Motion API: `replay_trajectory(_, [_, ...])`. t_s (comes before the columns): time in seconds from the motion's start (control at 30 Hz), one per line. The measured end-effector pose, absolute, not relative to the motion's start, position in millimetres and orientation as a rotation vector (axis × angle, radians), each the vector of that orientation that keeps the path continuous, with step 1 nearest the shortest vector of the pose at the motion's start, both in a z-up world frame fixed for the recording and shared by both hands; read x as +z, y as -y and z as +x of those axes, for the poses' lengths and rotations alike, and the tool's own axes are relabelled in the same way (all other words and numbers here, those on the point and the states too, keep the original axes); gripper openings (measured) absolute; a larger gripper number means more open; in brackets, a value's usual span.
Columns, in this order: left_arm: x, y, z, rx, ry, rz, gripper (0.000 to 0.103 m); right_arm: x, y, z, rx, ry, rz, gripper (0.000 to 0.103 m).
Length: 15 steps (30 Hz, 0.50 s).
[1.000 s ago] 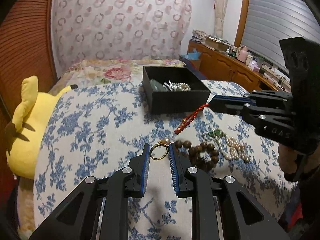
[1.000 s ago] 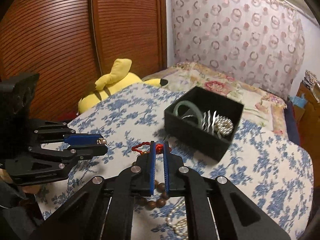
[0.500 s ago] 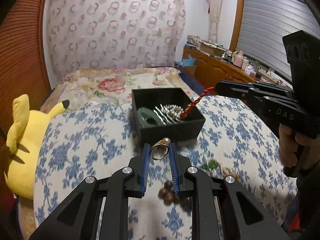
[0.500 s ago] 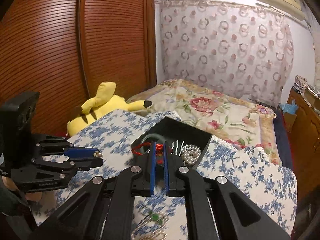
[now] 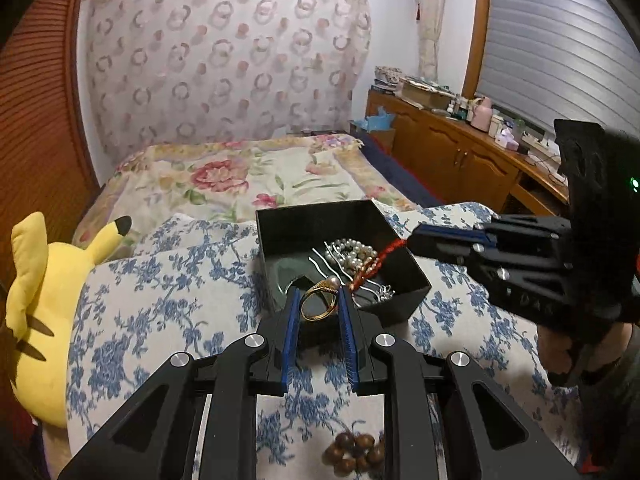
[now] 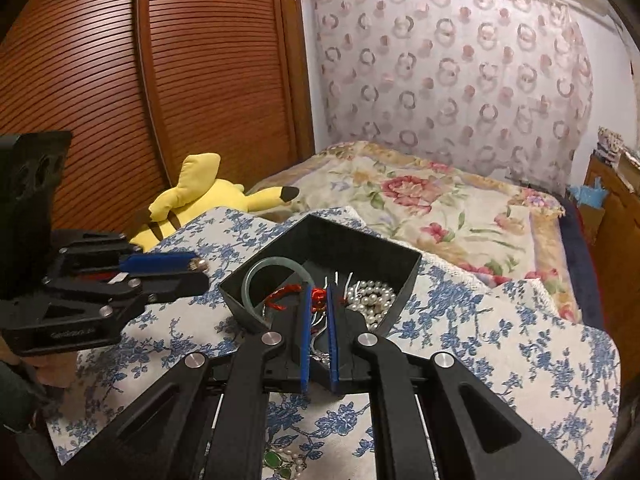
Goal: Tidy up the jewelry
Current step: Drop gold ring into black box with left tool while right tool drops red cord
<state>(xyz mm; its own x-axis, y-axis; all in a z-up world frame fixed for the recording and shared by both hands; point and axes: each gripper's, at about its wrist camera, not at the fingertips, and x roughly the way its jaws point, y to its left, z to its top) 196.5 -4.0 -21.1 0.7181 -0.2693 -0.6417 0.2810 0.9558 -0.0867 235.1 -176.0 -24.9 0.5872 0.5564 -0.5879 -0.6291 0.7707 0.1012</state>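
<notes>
My left gripper (image 5: 319, 300) is shut on a gold ring with a pearl (image 5: 319, 300) and holds it over the near edge of the black box (image 5: 400, 304). My right gripper (image 6: 319, 300) is shut on a red cord bracelet (image 6: 318, 295), which hangs into the box (image 6: 406, 280). In the left wrist view the right gripper (image 5: 412, 240) comes in from the right with the red cord (image 5: 376, 260) dangling. The box holds a green bangle (image 6: 256, 276), a pearl strand (image 6: 372, 296) and silver hairpins (image 5: 324, 258).
The box sits on a blue-flowered white cloth (image 5: 160, 300). A brown bead bracelet (image 5: 354, 450) and a pearl piece with green stones (image 6: 280, 462) lie on the cloth near me. A yellow plush toy (image 5: 44, 312) lies at the left. A floral bedspread (image 5: 240, 176) lies beyond.
Both grippers have risen from the cloth and moved forward to the box, the left carrying the ring and the right carrying the red cord. The red cord now hangs inside the box.
</notes>
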Motion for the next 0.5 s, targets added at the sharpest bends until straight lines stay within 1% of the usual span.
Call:
replay_trajectory(0.4, [-33.6, 14.7, 222.5, -0.307, -0.746, 0.035, 0.018, -44.8, 178.4, 252.1, 0.717, -0.701, -0.078, 0.011])
replay_trajectory(0.5, [-35.9, 18.4, 228.0, -0.308, -0.755, 0.042, 0.018, -45.3, 180.6, 253.2, 0.712, -0.700, -0.074, 0.013])
